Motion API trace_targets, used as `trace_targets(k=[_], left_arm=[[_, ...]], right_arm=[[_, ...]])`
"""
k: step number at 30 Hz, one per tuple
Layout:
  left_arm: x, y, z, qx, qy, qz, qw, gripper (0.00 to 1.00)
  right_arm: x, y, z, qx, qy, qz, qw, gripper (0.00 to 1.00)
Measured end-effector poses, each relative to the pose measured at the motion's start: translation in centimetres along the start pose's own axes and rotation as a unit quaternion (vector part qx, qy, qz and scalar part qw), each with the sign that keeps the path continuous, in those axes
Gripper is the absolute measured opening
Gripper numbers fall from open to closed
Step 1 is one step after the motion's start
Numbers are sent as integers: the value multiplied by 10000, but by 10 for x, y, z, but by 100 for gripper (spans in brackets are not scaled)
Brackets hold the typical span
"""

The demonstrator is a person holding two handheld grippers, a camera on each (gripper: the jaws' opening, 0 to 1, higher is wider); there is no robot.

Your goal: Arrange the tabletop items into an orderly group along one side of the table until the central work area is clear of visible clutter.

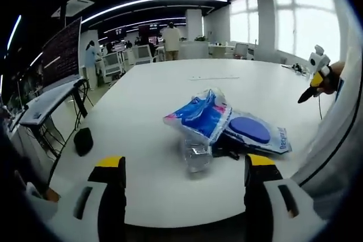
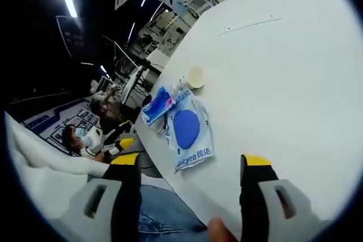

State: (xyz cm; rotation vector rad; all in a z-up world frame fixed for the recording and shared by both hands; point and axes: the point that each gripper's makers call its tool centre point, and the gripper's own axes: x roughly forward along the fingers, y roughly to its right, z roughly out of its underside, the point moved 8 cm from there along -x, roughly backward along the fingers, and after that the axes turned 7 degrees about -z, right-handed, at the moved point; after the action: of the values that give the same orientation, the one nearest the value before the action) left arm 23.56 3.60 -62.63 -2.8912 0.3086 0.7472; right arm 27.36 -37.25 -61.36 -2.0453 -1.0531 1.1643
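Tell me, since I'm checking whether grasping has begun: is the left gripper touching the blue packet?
Apart. The left gripper view shows bare table between the left gripper and the blue packet.

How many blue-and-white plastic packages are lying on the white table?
2: a crumpled package resting over a clear cup, and a flat package with a blue oval beside it. Others may be hidden underneath.
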Motion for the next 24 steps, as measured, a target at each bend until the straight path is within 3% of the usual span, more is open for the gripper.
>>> trace_targets(k=[10, 14, 19, 24], left_arm=[[3, 1, 8, 212, -192, -26, 9996, 80], [4, 3, 10, 268, -171, 2, 9995, 81], [4, 2, 11, 224, -138, 7, 9997, 80], [5, 1, 11, 194, -94, -13, 9998, 80]], right_arm=[[2, -5, -46, -496, 6, 87, 9987, 70], [1, -8, -74, -713, 34, 90, 9974, 68], [-5, -21, -122, -1431, -5, 136, 9896, 68], [-4, -28, -158, -1614, 36, 124, 9868, 68]])
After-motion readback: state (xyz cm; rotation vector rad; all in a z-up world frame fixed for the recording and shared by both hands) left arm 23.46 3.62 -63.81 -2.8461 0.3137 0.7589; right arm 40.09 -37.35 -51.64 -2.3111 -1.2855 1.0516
